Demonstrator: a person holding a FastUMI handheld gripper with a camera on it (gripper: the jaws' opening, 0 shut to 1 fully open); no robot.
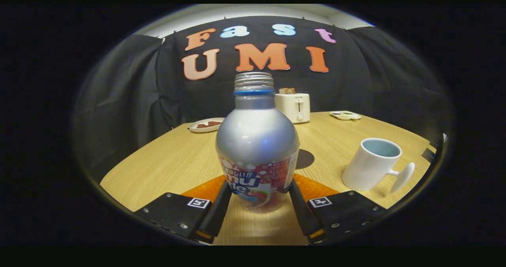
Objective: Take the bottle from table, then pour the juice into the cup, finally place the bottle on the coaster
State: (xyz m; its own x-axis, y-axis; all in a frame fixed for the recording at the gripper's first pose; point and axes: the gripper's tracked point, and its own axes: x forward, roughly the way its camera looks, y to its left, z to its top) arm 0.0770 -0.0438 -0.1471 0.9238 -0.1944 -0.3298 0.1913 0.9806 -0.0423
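Gripper (257, 198) clamps the bottle (257, 148) low on its label, both fingers pressing, upright, cap off. Grab looks done; pour and placement remain. Cup (371, 164) at 2 o'clock beyond the fingers, dark coaster (306, 158) just behind the bottle at 1 o'clock.

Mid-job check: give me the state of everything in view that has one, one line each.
Gripper: shut on the bottle, a finger pressing each side.
Bottle: upright, cap off, held between the fingers.
Cup: upright beside the fingers, nothing visible inside, handle turned away from the bottle.
Coaster: bare, just beyond the bottle.
Toaster: upright at the table's far side, toast sticking up.
Plate: holds dark food.
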